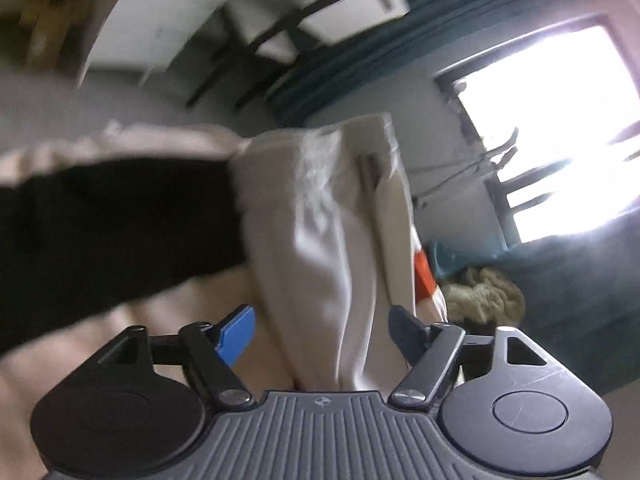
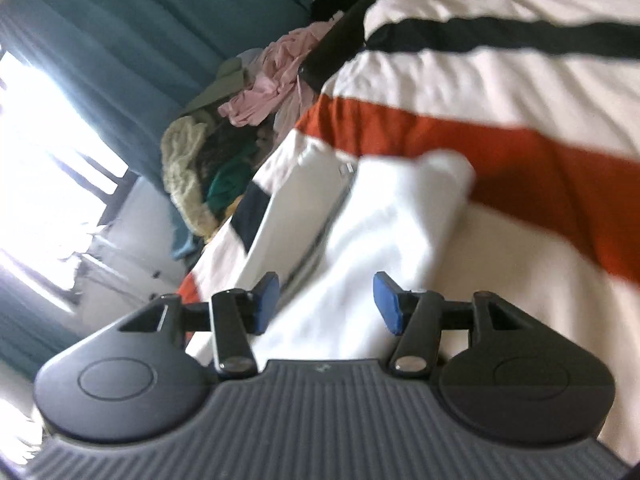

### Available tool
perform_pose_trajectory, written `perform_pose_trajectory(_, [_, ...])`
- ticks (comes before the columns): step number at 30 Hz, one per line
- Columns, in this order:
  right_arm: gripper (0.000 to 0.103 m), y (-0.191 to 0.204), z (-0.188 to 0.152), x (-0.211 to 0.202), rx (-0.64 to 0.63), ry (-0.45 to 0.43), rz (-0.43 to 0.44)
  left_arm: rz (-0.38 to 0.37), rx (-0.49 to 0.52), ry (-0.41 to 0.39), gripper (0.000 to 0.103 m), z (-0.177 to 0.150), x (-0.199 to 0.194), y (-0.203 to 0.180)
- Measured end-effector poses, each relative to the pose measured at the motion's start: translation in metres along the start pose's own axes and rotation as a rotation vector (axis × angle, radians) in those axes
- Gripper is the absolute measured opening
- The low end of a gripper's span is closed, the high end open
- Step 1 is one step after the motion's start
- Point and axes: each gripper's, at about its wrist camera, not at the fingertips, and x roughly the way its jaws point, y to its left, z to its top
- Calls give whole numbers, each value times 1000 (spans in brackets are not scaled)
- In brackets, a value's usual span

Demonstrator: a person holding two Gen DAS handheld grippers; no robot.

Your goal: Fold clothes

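Observation:
A pale cream garment [image 1: 320, 220] lies folded in a long strip on the bed, running away from my left gripper [image 1: 322, 328]. That gripper is open, its blue pads [image 1: 240, 330] standing on either side of the garment's near end without pressing it. In the right wrist view the same white garment [image 2: 380, 232] rests on the striped bedspread [image 2: 520, 152]. My right gripper [image 2: 326, 300] is open too, hovering over the cloth's near end with its pads apart. Both views are blurred.
A heap of mixed clothes [image 2: 224, 140], with a pink piece [image 2: 272, 76] on top, sits at the bed's far side by teal curtains [image 2: 100, 60]. A bright window [image 1: 560, 128] and a dark-legged chair [image 1: 280, 40] stand beyond the bed.

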Motion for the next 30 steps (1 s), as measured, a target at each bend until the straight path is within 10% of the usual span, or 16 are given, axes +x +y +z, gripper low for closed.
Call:
perform_pose_trajectory(8, [54, -34, -30, -17, 180, 153, 84, -17, -170, 89, 77, 13, 27, 59])
perform_pose_trajectory(19, [51, -40, -38, 44, 149, 130, 91, -97, -107, -10, 75, 22, 93, 61])
perform_pose_trajectory(30, [41, -39, -9, 117, 246, -73, 63, -128, -77, -147, 21, 47, 128, 71])
